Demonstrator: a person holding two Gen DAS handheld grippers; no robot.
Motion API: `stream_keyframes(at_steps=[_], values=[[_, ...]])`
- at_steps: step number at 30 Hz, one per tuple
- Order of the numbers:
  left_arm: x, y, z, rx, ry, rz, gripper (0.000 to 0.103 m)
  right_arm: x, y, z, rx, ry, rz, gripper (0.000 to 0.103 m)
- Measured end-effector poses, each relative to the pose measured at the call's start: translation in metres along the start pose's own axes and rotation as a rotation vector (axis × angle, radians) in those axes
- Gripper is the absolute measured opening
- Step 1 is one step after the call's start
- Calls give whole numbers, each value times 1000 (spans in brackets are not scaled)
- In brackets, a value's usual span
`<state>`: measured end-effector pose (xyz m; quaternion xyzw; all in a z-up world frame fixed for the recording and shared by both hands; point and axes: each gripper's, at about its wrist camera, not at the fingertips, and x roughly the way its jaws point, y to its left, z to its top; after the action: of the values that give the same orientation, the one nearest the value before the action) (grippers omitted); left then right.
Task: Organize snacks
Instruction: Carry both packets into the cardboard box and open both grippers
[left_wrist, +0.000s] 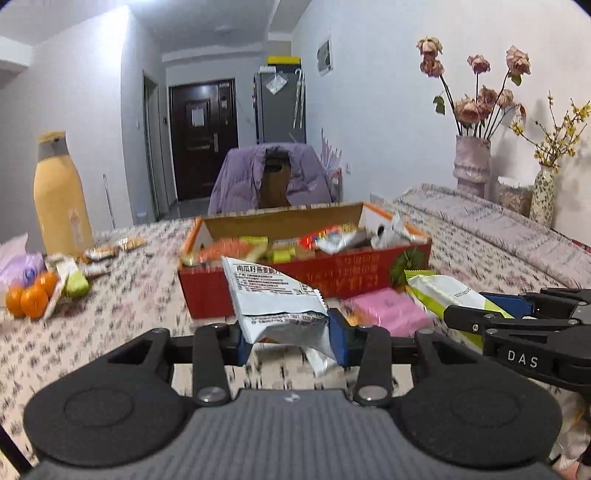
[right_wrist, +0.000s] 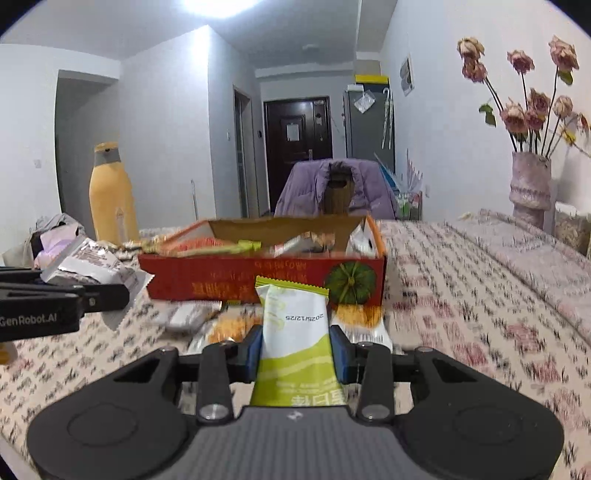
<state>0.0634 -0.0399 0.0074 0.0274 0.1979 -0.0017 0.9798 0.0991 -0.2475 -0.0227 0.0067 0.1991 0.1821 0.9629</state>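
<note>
I am holding a snack in each tool: my left tool (left_wrist: 291, 341) is clamping a crumpled white-and-silver packet (left_wrist: 273, 299), my right tool (right_wrist: 297, 350) is clamping a green-and-white packet (right_wrist: 295, 332), its long axis pointing ahead. The red snack box (right_wrist: 258, 277) is lying straight ahead of both on the tabletop (right_wrist: 461, 295), its open top facing up, roughly equally near each.
</note>
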Motion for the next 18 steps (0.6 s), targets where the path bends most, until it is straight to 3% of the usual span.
stream_keyframes(at_steps=[5,18], values=[[9,-2,23,11,-46,10,41,10,-2,26,-5,-56,-3,37],[73,3,77,-20,-73,19,41,75,-10,91,-7,-115,-35,37]])
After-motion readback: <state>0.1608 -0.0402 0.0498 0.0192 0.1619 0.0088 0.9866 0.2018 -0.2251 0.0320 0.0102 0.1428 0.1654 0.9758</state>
